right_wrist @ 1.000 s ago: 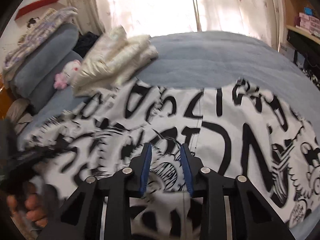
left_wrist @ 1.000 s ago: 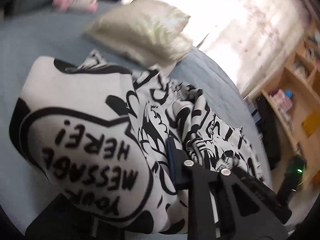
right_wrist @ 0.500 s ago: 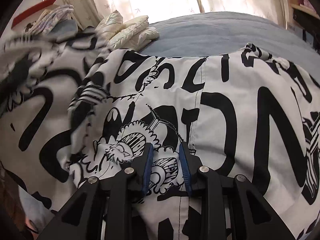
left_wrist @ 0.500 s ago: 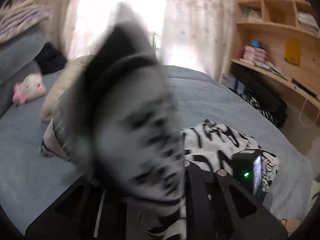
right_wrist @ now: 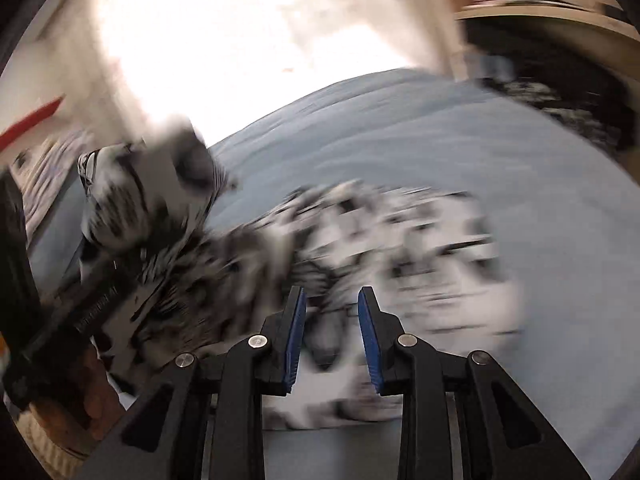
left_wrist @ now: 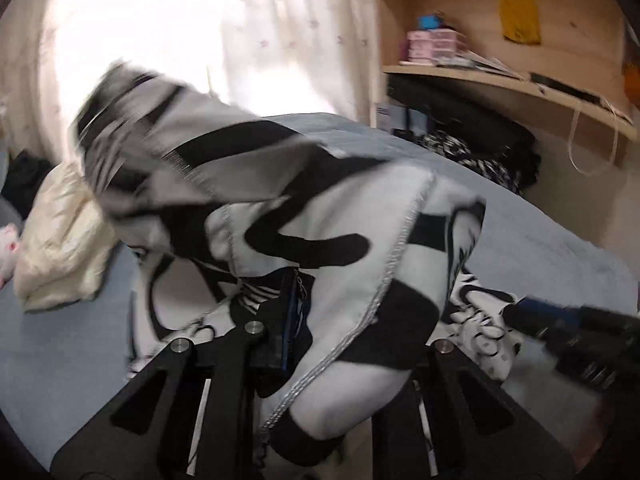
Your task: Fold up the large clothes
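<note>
A large white garment with black cartoon print (left_wrist: 320,224) hangs over my left gripper (left_wrist: 298,312), which is shut on its fabric and holds it lifted above the blue bed (left_wrist: 540,248). The cloth drapes over the right finger and hides it. In the right wrist view the rest of the garment (right_wrist: 400,248) lies bunched on the bed, blurred by motion. My right gripper (right_wrist: 331,332) is open just above it, with cloth between the blue pads but not clamped. The left gripper with raised cloth shows at the left (right_wrist: 132,208).
A cream pillow (left_wrist: 60,240) lies at the left of the bed. Wooden shelves (left_wrist: 500,72) with boxes and dark clothes (left_wrist: 472,148) stand at the right. A bright curtained window (left_wrist: 200,40) is behind the bed. My right gripper's body shows at the right edge (left_wrist: 580,336).
My left gripper has swung the held cloth up and toward the right. My right gripper has drawn back from the garment, and its view is now blurred by fast motion.
</note>
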The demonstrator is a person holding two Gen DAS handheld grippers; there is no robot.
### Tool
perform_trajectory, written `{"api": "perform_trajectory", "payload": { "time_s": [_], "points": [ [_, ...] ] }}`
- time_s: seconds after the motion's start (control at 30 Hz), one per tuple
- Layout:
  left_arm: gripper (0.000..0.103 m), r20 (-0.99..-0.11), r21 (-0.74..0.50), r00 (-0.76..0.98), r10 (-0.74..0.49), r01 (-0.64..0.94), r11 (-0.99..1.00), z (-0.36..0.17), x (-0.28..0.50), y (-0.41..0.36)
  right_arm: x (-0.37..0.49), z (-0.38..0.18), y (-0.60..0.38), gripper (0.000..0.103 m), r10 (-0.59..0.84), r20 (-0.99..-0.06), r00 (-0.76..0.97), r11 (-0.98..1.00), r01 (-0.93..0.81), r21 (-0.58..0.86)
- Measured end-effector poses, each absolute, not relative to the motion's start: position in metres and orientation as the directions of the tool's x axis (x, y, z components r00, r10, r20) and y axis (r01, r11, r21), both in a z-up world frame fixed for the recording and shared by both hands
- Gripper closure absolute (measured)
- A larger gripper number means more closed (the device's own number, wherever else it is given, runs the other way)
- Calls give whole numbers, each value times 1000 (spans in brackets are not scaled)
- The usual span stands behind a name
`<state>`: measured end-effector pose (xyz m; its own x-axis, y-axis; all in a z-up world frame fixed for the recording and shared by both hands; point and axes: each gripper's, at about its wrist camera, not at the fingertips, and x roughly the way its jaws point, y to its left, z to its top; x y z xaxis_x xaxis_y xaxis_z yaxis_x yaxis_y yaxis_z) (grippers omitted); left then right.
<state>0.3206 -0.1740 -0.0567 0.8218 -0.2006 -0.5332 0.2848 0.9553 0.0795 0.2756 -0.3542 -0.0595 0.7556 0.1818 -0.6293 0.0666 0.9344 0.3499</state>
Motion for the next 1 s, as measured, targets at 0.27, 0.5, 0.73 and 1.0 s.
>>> {"api": "perform_trajectory", "payload": {
  "time_s": [0.27,0.5,0.73,1.0],
  "points": [
    [92,-691,239,701,-177,452,859,-165,301,-286,262,-88,-404,76,79,-685,724,905,236,355],
    [92,-683,87,676,-279,454,887,-152,300,-279,250,-99,-417,76,71,-687,723,891,263,369],
    [92,-699,36,647,-304,456,889,-153,303,-287,229,-87,-437,76,53,-684,728,885,283,370],
    [84,-736,66,612,-289,490,869,-145,311,-297,203,-67,-446,76,53,-690,722,881,292,373]
  ]
}}
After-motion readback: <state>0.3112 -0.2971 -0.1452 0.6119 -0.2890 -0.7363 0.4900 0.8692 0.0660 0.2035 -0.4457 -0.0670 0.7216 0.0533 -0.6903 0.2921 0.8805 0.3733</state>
